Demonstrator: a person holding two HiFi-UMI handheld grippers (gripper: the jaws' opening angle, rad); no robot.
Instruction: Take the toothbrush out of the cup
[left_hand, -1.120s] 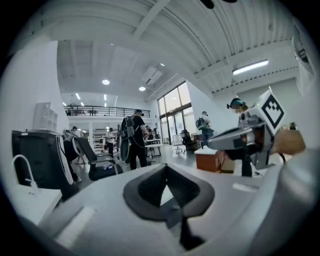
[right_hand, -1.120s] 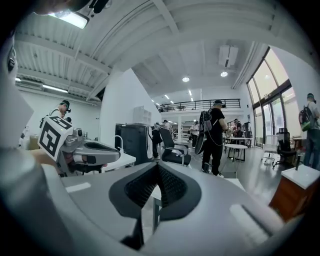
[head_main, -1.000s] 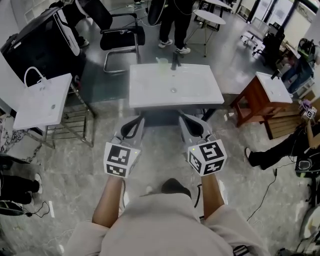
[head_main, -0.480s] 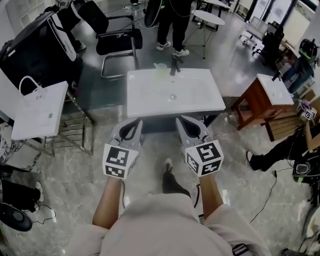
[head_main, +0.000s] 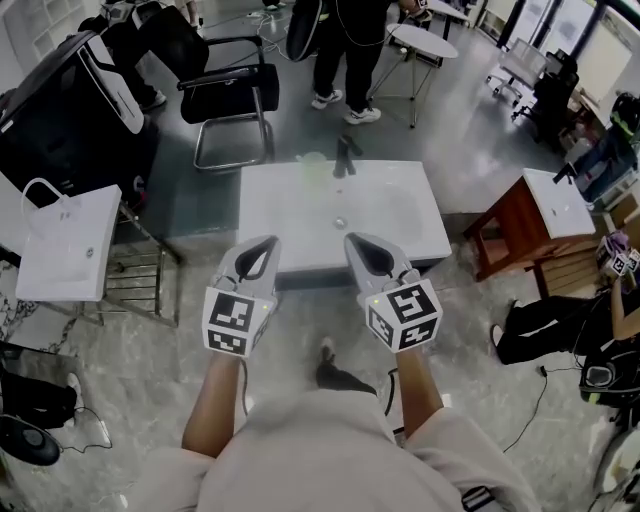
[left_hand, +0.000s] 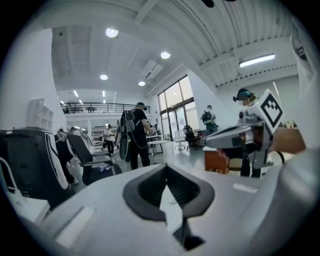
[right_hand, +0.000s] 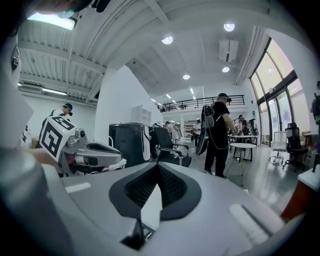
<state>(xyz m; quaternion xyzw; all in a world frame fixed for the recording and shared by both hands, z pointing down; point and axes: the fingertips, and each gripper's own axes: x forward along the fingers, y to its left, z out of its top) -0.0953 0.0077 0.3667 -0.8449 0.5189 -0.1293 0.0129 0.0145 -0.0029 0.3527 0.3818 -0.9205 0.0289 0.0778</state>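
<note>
A white washbasin (head_main: 300, 225) stands ahead of me in the head view. By its dark faucet (head_main: 346, 155) at the far rim sits a pale green cup (head_main: 312, 164). I cannot make out a toothbrush in it. My left gripper (head_main: 264, 243) and right gripper (head_main: 354, 240) hover side by side over the basin's near edge, well short of the cup. Both are shut with nothing between the jaws. In the left gripper view the closed left gripper (left_hand: 167, 170) points at the room, with the right gripper (left_hand: 240, 136) beside it. The right gripper view shows its own closed tips (right_hand: 157, 169).
A black chair (head_main: 225, 92) and a standing person (head_main: 345, 45) are beyond the basin. A smaller white basin stand (head_main: 60, 245) is at the left, a wooden stand (head_main: 530, 215) at the right. A seated person's legs (head_main: 545, 325) stretch along the right floor.
I have stepped forward: the washbasin has come nearer and lower in the head view. Both grippers now reach over its front edge, still shut.
</note>
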